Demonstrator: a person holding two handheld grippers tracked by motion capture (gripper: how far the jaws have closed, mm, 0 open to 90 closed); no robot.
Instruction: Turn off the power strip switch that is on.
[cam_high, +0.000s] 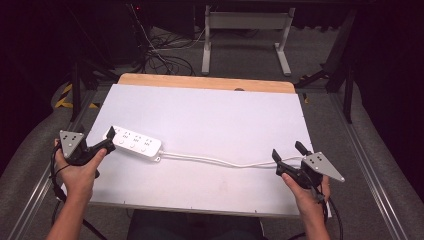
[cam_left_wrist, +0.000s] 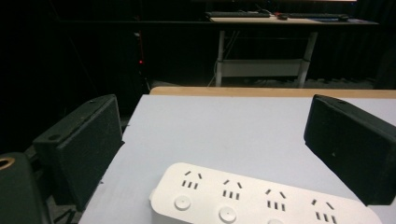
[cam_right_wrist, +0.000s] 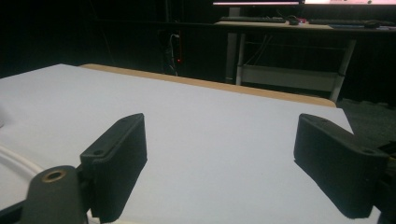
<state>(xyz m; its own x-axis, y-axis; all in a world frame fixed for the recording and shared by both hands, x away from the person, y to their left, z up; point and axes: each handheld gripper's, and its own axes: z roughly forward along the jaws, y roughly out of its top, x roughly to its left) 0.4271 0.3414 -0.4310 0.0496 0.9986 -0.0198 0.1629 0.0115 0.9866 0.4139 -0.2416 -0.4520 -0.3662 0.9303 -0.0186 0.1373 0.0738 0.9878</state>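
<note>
1. White board (cam_high: 210, 120) covers my table; dark floor lies around it.
2. One strip (cam_high: 134, 142) with one cord (cam_high: 220, 161); I hold two claws.
3. My left claw (cam_high: 102, 142), jaws wide apart, straddles the strip's left end at left of centre.
4. My right claw (cam_high: 290, 155) gapes empty at lower right.
5. Left gripper view shows four sockets.
6. Its long axis runs left to right, the cord leaving rightward.

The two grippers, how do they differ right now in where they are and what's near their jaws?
The left gripper sits at the table's left edge with its jaws at the end of the white power strip; the right gripper sits at the right edge, by the strip's cable. In the left gripper view the power strip lies between and below the jaws; the right gripper's jaws frame bare table. Both are open, each held in a hand.
</note>
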